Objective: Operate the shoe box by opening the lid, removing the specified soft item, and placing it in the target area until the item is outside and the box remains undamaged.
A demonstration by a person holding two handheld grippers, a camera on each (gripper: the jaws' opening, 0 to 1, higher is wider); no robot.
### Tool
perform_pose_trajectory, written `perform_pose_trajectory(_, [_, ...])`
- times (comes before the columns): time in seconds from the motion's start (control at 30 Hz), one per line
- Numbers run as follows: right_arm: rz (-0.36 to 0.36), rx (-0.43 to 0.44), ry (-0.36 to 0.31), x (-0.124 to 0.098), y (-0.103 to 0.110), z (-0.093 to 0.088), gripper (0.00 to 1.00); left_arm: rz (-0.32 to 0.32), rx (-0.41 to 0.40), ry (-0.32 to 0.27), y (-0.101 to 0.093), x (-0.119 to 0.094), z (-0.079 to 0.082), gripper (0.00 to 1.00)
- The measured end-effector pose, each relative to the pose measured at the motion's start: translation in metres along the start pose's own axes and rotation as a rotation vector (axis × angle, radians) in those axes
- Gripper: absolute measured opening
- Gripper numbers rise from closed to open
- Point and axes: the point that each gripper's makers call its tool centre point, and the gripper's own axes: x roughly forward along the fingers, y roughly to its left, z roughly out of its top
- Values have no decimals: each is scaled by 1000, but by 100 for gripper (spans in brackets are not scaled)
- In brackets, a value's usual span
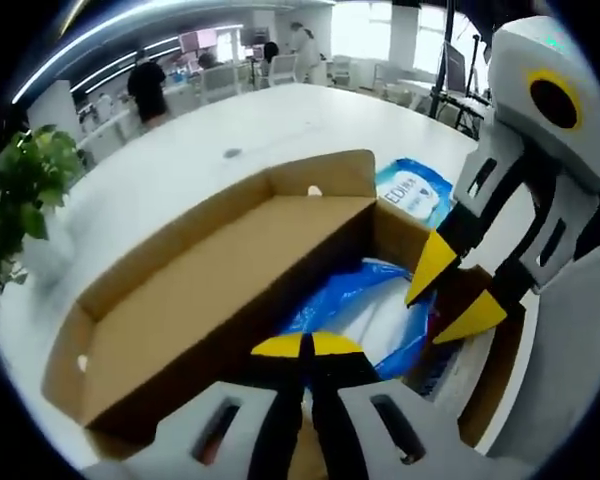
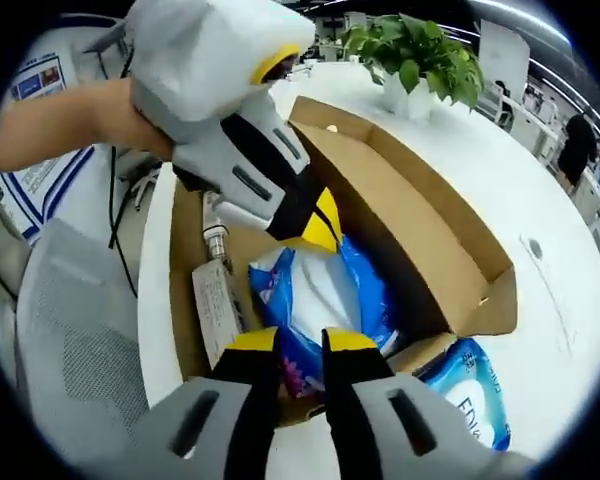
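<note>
Lid (image 1: 195, 290) is already swung open and lying back toward 9 o'clock in the left gripper view; the blue soft pack (image 1: 365, 305) sits in the box (image 2: 185, 300), near the end closest to the person. Step in hand looks like the grab: I'd pinch a loose fold of the blue plastic near the top, not dig along the cardboard wall, and lift straight up so the side flap doesn't tear. Left gripper (image 1: 305, 345) has its yellow tips together, nothing between them, poised at the box edge just short of the pack. Right gripper (image 2: 302, 340) hangs over the pack with jaws narrowly apart, empty, angled down into the box from 3 o'clock in the left gripper view. A second blue pack (image 2: 472, 385) already lies on the white table (image 1: 280, 125) just outside the box corner.
</note>
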Motion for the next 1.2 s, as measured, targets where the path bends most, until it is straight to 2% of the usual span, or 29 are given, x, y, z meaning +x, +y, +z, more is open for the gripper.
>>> perform_pose_trajectory(0.23, [-2, -22, 31, 12, -3, -2, 9, -9, -13, -9, -1, -1, 0, 0])
perform_pose_trajectory(0.33, [-1, -24, 44, 14, -4, -4, 1, -12, -11, -15, -1, -1, 1, 0])
perform_pose_trajectory(0.5, [5, -8, 47, 14, -2, -4, 0, -18, -10, -20, -3, -2, 2, 0])
perform_pose_trajectory(0.73, [9, 22, 36, 6, 3, 0, 0, -21, -12, -38, -4, -9, 7, 0])
perform_pose_trajectory(1.2, [-4, 0, -12, -13, 7, 22, 0, 9, -4, -73, 3, -31, 20, 0])
